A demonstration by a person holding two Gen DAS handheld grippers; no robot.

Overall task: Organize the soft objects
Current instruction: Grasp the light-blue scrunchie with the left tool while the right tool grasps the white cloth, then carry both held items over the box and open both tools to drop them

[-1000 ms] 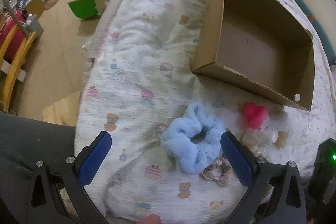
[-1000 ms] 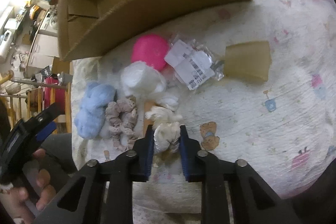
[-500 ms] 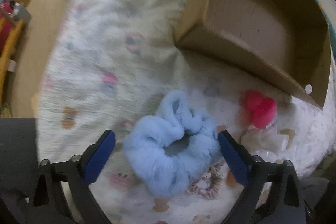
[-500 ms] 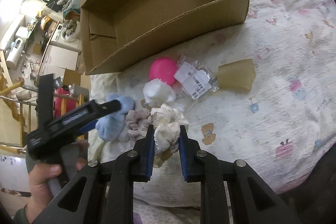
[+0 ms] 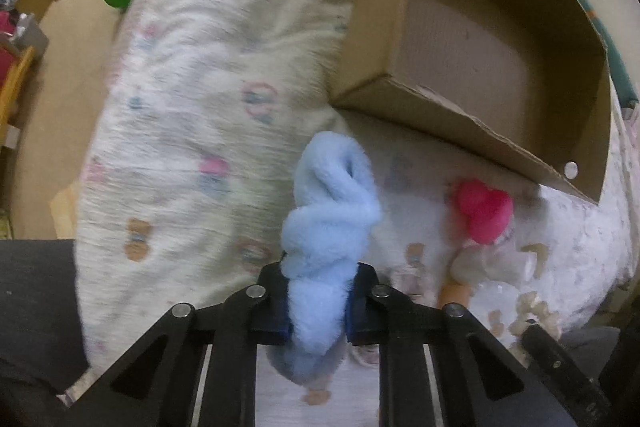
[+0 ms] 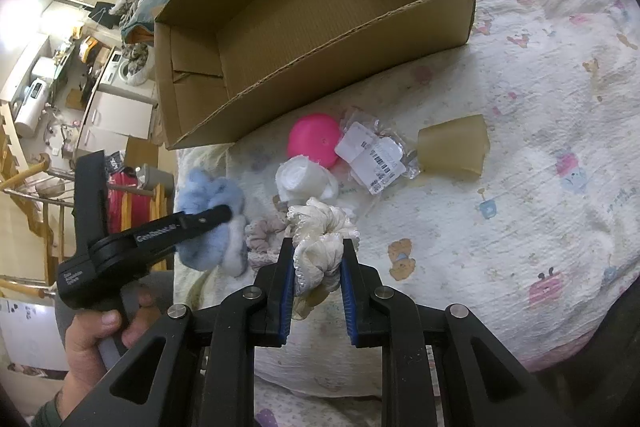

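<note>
Nearest in the left wrist view, the left gripper has just been closing and is now clamped on a fluffy light blue scrunchie, which bulges out from between its blue pads toward 12 o'clock. In the right wrist view, the right gripper is clamped on a cream lace-edged scrunchie, which sits squeezed between its pads.

Both scrunchies are over a bed covered by a white quilt printed with small cartoon animals. Just beside the cream scrunchie, at its 9 o'clock, lies a pinkish-beige scrunchie. At the lower left of the same view a person's hand grips the black handle of the left gripper.

A little farther, at 12 o'clock from the right gripper, lie a roll of white fabric, a bright pink round object, a clear packet with a barcode label and, at 2 o'clock, a tan translucent piece.

Farthest on the bed stands an open cardboard box, nothing visible inside it.
</note>
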